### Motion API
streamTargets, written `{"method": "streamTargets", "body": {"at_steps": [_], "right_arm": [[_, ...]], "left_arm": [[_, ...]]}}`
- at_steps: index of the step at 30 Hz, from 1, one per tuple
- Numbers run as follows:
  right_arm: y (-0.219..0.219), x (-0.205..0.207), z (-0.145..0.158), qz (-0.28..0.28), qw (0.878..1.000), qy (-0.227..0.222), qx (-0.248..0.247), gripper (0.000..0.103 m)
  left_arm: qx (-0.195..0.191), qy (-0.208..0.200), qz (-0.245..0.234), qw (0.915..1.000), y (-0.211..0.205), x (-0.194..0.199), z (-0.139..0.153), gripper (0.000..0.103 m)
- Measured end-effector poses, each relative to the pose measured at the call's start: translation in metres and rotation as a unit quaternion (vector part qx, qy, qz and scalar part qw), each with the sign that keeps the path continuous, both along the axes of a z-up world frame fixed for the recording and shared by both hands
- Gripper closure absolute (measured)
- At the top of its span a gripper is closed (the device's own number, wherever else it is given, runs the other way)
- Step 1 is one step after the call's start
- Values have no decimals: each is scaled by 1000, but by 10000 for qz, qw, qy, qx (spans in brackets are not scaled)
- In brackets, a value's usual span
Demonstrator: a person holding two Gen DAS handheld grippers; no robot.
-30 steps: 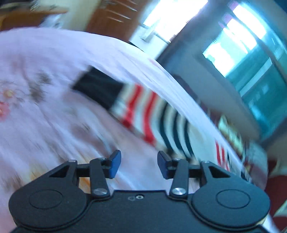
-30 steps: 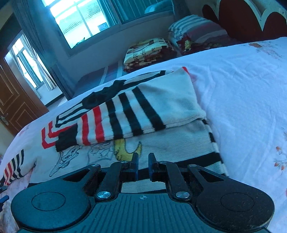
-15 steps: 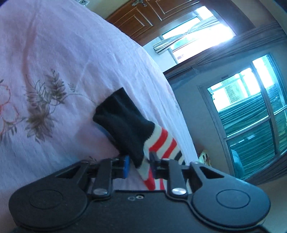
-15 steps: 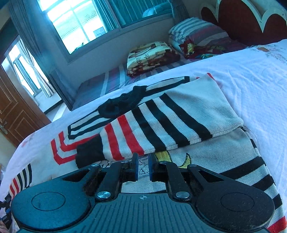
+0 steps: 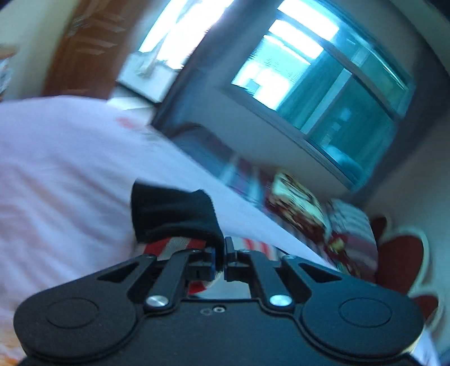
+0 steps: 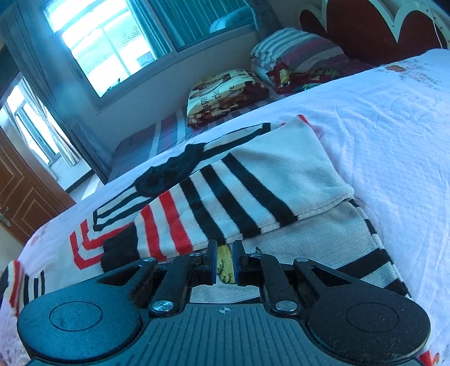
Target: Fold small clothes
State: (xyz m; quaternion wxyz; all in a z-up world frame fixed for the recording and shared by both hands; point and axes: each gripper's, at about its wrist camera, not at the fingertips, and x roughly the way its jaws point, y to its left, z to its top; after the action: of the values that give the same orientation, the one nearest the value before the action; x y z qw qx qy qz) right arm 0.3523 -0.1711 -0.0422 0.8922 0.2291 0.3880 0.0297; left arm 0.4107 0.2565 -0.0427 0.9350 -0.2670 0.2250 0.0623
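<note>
A cream knit sweater (image 6: 303, 239) with black and red stripes lies flat on the pink bed sheet (image 6: 393, 126). One sleeve (image 6: 239, 202) is folded across its chest, below the black collar (image 6: 168, 174). My right gripper (image 6: 224, 247) hovers low over the sweater at the edge of that folded sleeve. Its jaws leave a narrow gap with nothing in it. In the blurred left wrist view my left gripper (image 5: 224, 245) is shut on the other sleeve. The black cuff (image 5: 171, 214) sticks out past the fingertips, lifted off the sheet (image 5: 56, 169), with red and white stripes (image 5: 174, 246) behind it.
A second bed runs along the window wall with a printed pillow (image 6: 225, 95) and a striped pillow (image 6: 295, 50). A dark red headboard (image 6: 365, 25) stands at the far right. A brown door (image 6: 17, 197) is at the left. Bare sheet spreads to the sweater's right.
My left gripper reached the black cuff, closed on it and swung up off the sheet with the sleeve. My right gripper crept forward over the sweater from its hem to the folded sleeve.
</note>
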Motion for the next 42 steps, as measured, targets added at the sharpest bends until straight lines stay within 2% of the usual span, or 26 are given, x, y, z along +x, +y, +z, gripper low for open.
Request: {"method": "streamTargets", "body": {"at_steps": [1, 4, 8, 11, 17, 20, 23, 25, 26, 27, 29, 30, 33, 34, 35, 36, 37, 39, 41, 42], "right_arm": [[-6, 0, 1, 6, 10000, -28, -8, 92], [-25, 0, 2, -30, 10000, -62, 19, 92], [-57, 0, 4, -128, 9997, -99, 167, 92], [-79, -2, 4, -192, 9994, -145, 267, 92], [-115, -6, -6, -395, 9983, -66, 433, 92], [-126, -9, -10, -346, 9980, -34, 535, 92], [-132, -10, -10, -293, 9981, -30, 541, 92], [-130, -7, -8, -271, 9983, -43, 513, 92], [-129, -5, -6, -226, 9985, -46, 503, 92], [-126, -3, -4, -171, 9986, -68, 502, 92], [-118, 4, 0, -22, 9986, -139, 515, 92], [-113, 7, 1, 36, 9985, -162, 522, 92], [-93, 21, -1, 274, 9974, -173, 638, 92], [-84, 25, -3, 334, 9970, -165, 673, 86], [-77, 29, -4, 355, 9968, -191, 696, 52], [-69, 31, -6, 369, 9965, -289, 693, 33], [-60, 34, -7, 486, 9956, -401, 692, 26], [-46, 41, -10, 635, 9942, -443, 743, 28], [-35, 51, -18, 657, 9941, -317, 804, 45], [-31, 56, -22, 649, 9942, -263, 816, 48]], "left_arm": [[203, -49, -237, 9995, -25, 8, 5, 99], [471, -36, -873, 9951, -94, 35, 7, 99], [564, 149, -1488, 9872, -164, 53, -8, 99], [701, 316, -1796, 9807, -199, 60, -21, 99], [1194, 661, -2216, 9655, -240, 74, -43, 99], [1547, 918, -2443, 9529, -270, 80, -53, 97], [1930, 1106, -2769, 9348, -298, 84, -66, 81], [2144, 1008, -2997, 9242, -316, 78, -70, 67], [2188, 899, -3129, 9198, -324, 76, -70, 53], [2111, 723, -3301, 9172, -328, 72, -70, 50], [1898, 464, -3465, 9175, -329, 65, -65, 50], [1919, 391, -3411, 9194, -325, 59, -63, 50], [2019, 278, -2839, 9370, -284, 32, -52, 50], [2081, 267, -2533, 9444, -263, 20, -49, 50], [2166, 265, -2222, 9503, -242, 9, -47, 50], [2274, 296, -1933, 9540, -222, -1, -46, 50], [2371, 373, -1671, 9563, -202, -8, -46, 50], [2433, 576, -1302, 9594, -166, -14, -48, 53], [2481, 765, -1008, 9604, -141, -20, -48, 57], [2536, 876, -912, 9590, -131, -18, -47, 64]]}}
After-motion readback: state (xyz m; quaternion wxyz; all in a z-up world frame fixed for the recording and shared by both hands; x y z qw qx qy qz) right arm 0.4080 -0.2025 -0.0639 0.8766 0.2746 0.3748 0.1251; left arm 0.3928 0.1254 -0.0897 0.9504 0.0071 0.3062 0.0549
